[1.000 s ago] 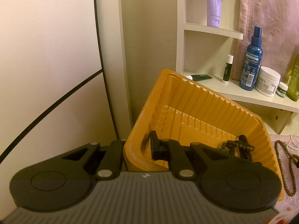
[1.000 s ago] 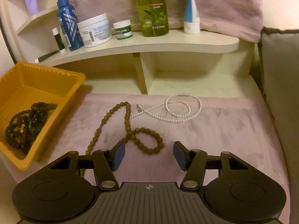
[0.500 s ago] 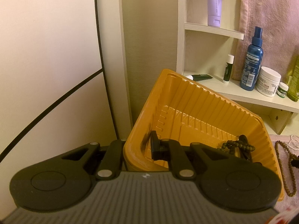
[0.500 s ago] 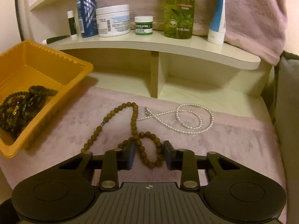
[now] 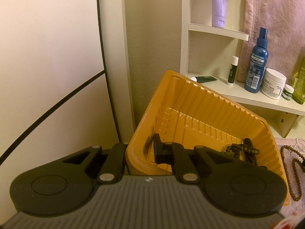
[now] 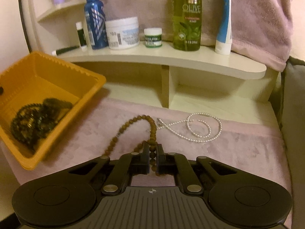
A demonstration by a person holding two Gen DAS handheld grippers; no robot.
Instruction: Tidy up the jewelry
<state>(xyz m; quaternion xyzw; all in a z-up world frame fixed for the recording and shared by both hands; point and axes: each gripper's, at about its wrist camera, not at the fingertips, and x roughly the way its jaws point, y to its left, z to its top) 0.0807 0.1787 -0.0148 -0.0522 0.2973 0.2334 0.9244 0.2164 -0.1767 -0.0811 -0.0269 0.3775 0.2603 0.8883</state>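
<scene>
My left gripper (image 5: pixel 141 152) is shut on the near wall of the orange tray (image 5: pixel 205 103) and holds it tilted; dark bead bracelets (image 5: pixel 240 148) lie in its low corner. In the right wrist view the tray (image 6: pixel 89 87) stands at the left with the dark beads (image 6: pixel 38 118) inside. My right gripper (image 6: pixel 152 159) is shut on the brown bead necklace (image 6: pixel 152 131), which lies on the pink cloth (image 6: pixel 238 152). A white pearl necklace (image 6: pixel 200 127) lies just right of it.
A cream shelf (image 6: pixel 152 59) behind the cloth carries a blue spray bottle (image 6: pixel 95 19), a white jar (image 6: pixel 122 32), a small green jar (image 6: pixel 153 38), an olive bottle (image 6: pixel 186 15) and a blue tube (image 6: pixel 225 24). A grey cushion (image 6: pixel 293 114) borders the right side.
My right gripper moved forward over the brown bead necklace and closed its jaws on it. The left gripper and the tray have stayed still.
</scene>
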